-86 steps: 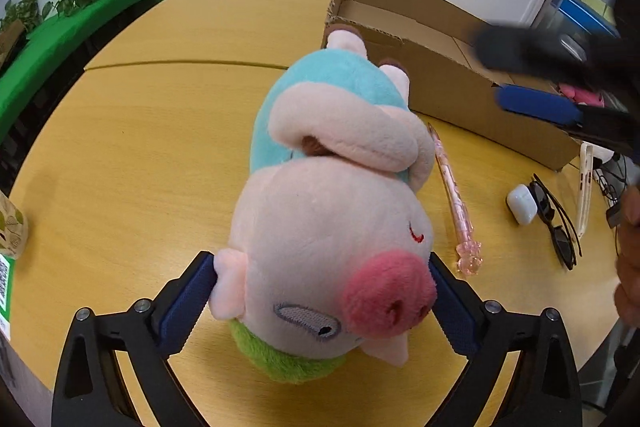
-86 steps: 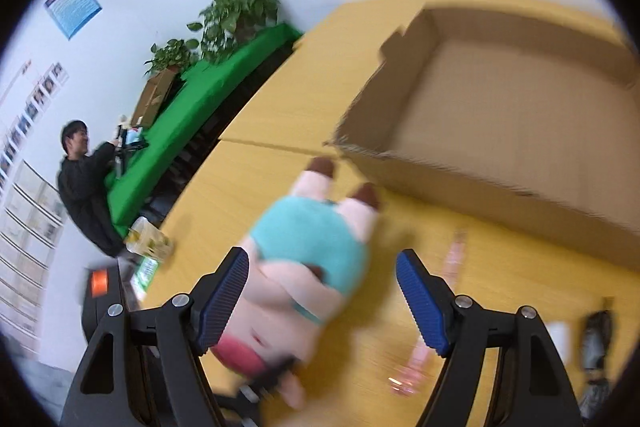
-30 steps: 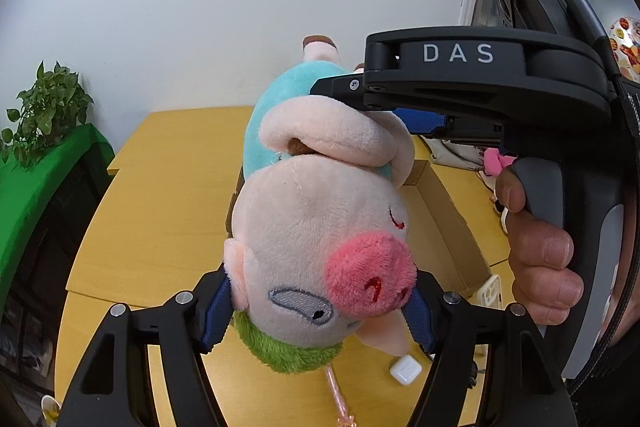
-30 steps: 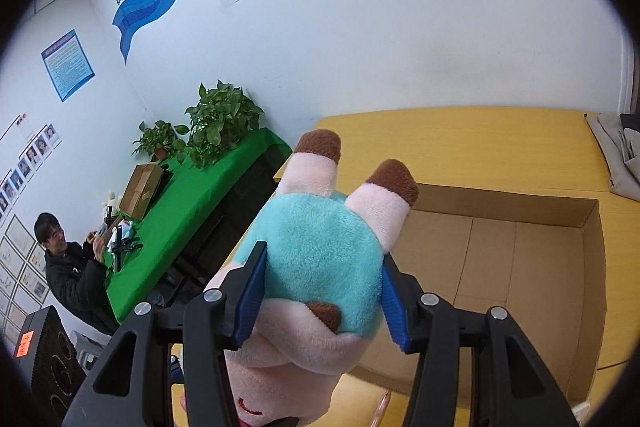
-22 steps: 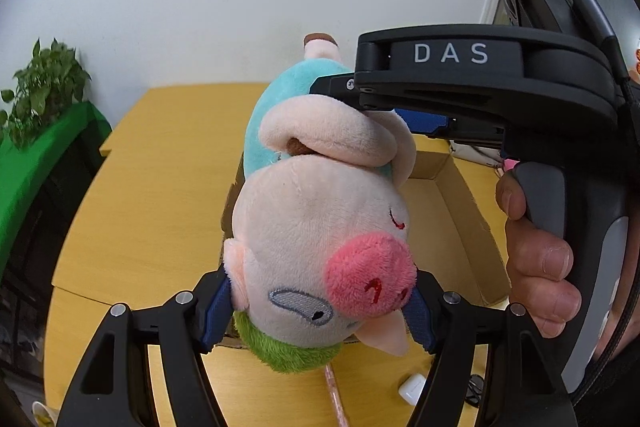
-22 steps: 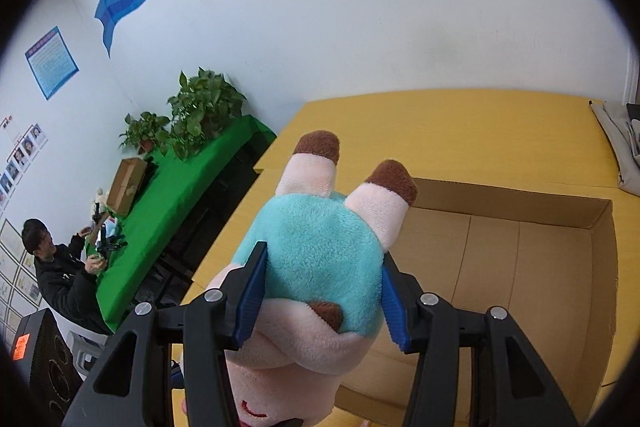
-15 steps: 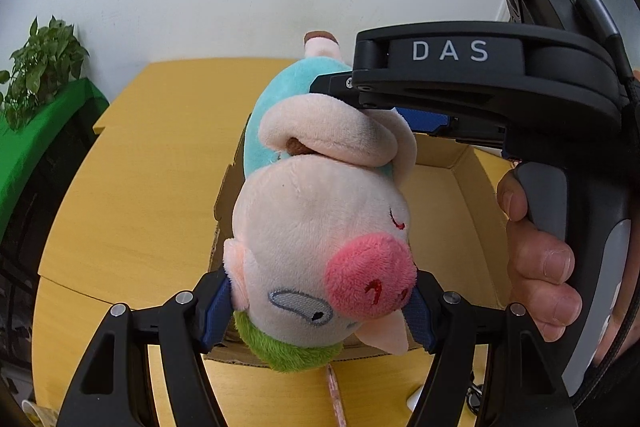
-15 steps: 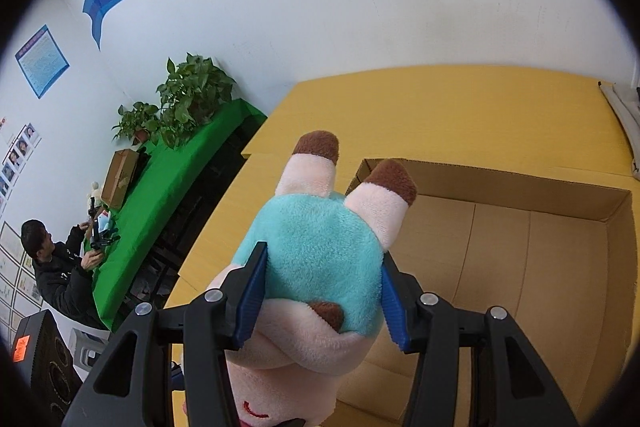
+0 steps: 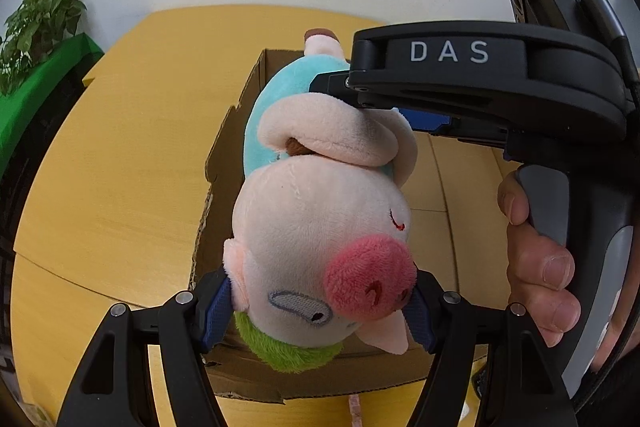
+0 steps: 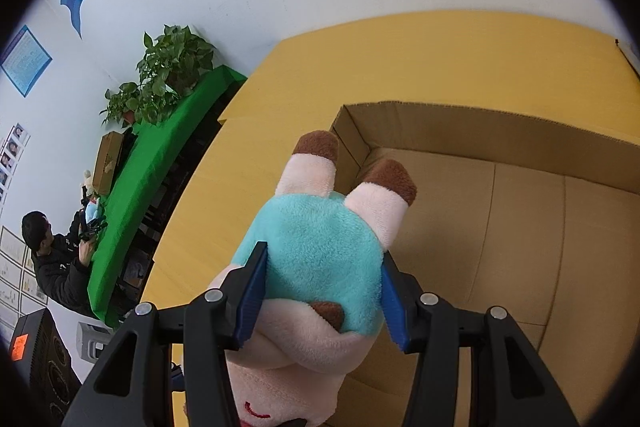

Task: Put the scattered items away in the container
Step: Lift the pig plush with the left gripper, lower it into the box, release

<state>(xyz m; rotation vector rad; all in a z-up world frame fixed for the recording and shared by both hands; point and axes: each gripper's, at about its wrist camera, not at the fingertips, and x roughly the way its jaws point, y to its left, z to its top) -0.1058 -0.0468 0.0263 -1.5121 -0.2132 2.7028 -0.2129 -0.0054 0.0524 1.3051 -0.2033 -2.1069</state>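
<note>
A plush pig (image 9: 320,227) in a teal shirt, with a pink snout and green collar, hangs in the air between both grippers. My left gripper (image 9: 320,307) is shut on its head, blue pads pressed into both cheeks. My right gripper (image 10: 320,287) is shut on its teal body (image 10: 316,255), brown-tipped feet pointing away. The pig hovers over the left end of an open cardboard box (image 10: 520,227), whose brown floor shows bare. In the left wrist view the right gripper's black body (image 9: 480,75) and a hand (image 9: 536,287) sit at the right.
The box (image 9: 224,155) rests on a yellow wooden table (image 9: 120,147). A pink pen (image 9: 354,409) pokes out by the box's near wall. Beyond the table's left edge stand a green-covered bench (image 10: 160,179), potted plants (image 10: 168,67) and a seated person (image 10: 52,259).
Both grippers have carried the pig down and forward; the box, earlier lower and partly behind the pig, now lies directly beneath it and looks larger. The grip on the pig is unchanged.
</note>
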